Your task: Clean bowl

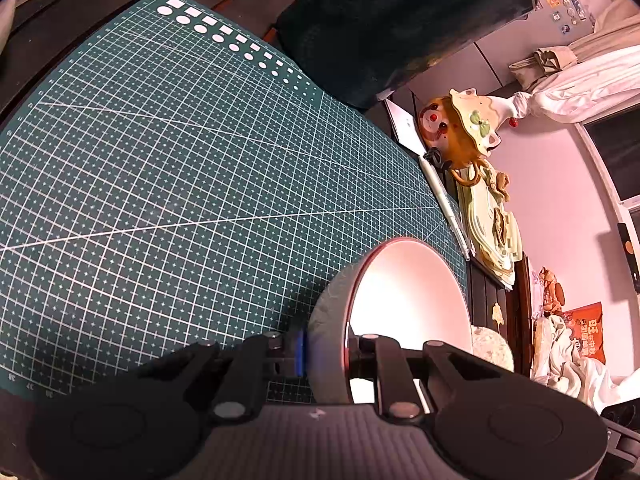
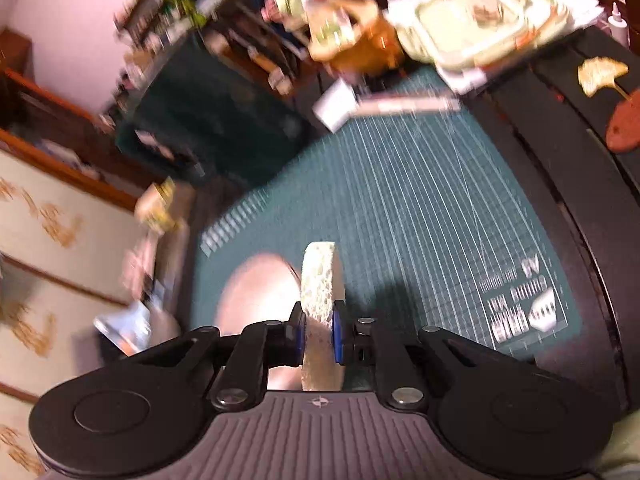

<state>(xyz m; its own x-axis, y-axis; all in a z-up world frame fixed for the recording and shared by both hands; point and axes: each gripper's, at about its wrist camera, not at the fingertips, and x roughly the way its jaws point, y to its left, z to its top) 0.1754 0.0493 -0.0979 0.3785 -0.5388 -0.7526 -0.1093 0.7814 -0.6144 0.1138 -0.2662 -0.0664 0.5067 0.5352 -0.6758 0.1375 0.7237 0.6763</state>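
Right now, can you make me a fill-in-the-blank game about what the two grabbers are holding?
1. The left gripper is clamped on the rim of the ____.
2. The right gripper squeezes a pale ____ between its blue pads.
3. Under both of them lies a green cutting mat printed with a white ____.
4. In the left wrist view, the inside of the bowl looks ____ in colour.

Missing words: bowl; sponge; grid; pink
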